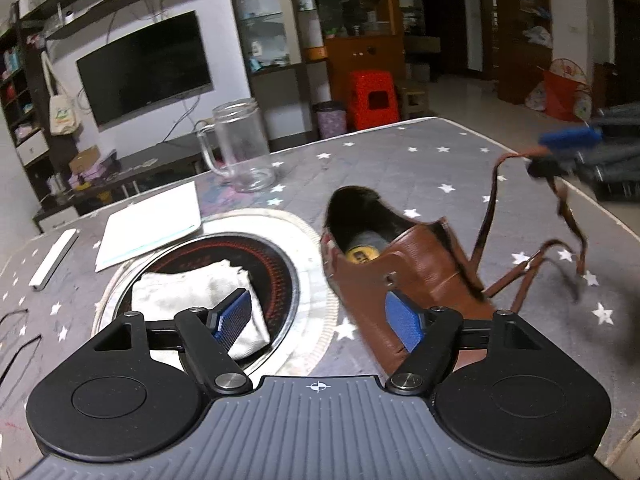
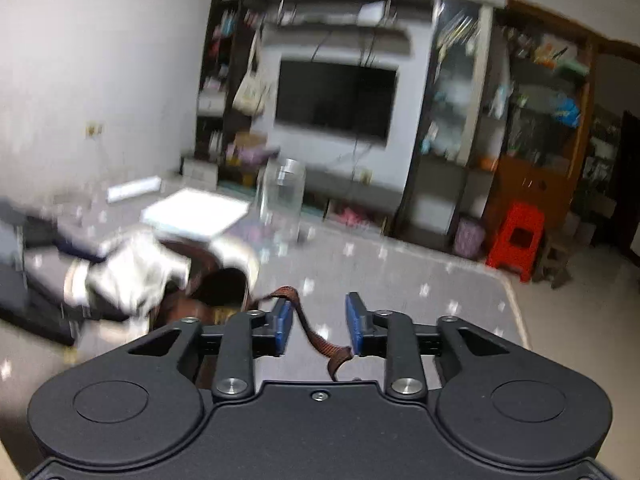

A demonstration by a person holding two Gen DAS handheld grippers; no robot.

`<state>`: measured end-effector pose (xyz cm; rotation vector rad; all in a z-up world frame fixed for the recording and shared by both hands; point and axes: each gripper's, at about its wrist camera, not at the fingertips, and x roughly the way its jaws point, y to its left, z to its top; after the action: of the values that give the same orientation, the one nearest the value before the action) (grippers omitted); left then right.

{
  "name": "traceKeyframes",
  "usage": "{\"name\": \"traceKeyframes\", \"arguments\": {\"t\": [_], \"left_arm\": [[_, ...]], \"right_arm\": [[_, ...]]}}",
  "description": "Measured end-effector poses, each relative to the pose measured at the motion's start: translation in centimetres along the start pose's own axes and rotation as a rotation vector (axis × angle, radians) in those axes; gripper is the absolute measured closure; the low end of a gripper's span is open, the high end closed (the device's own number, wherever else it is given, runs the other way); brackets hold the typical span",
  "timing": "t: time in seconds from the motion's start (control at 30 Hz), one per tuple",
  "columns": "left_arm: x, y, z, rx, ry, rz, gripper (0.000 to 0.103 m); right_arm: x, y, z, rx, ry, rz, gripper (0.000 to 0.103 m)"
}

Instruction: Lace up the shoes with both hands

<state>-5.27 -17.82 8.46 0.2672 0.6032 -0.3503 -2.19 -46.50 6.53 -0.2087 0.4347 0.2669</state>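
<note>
The brown leather shoe lies on the starred tabletop at about 3 o'clock from the round recessed burner well, its heel opening turned toward 12 o'clock. The lacing looks to be in its early part: one eyelet on the near flap shows bare, and the brown lace rises in long loose loops off the far side of the shoe, up toward 2 o'clock; how many holes are threaded on the far side cannot be told.

The left tongs stand wide apart, with one blue pad against the shoe's near side and the other over the well, clamping nothing. The right tongs stand partly apart; the lace hangs slack between the pads, crossing from the left pad down toward the right one, and is not pinched. Judging by this, the lace must be gripped afresh before the next eyelet.

As for containers, the well holds a folded whitish cloth. The clear glass mug at 12 o'clock from the well looks empty.
</note>
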Motion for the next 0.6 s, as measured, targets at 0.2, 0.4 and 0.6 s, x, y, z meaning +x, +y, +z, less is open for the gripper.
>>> {"name": "traceKeyframes", "arguments": {"t": [0.2,0.4,0.6], "left_arm": [[0.0,1.4,-1.3,-0.02,-0.007,0.082,0.023],[0.3,2.6,-2.3,-0.056,0.023,0.11,0.022],[-0.5,2.9,-2.5,-0.08,0.006,0.111,0.021]], "right_arm": [[0.1,2.1,-2.1,-0.034,0.051,0.0,0.041],[-0.8,0.8,-1.6,0.036,0.081,0.02,0.024],[-1.5,-3.2,-0.8,0.334,0.108,0.173,0.024]]}}
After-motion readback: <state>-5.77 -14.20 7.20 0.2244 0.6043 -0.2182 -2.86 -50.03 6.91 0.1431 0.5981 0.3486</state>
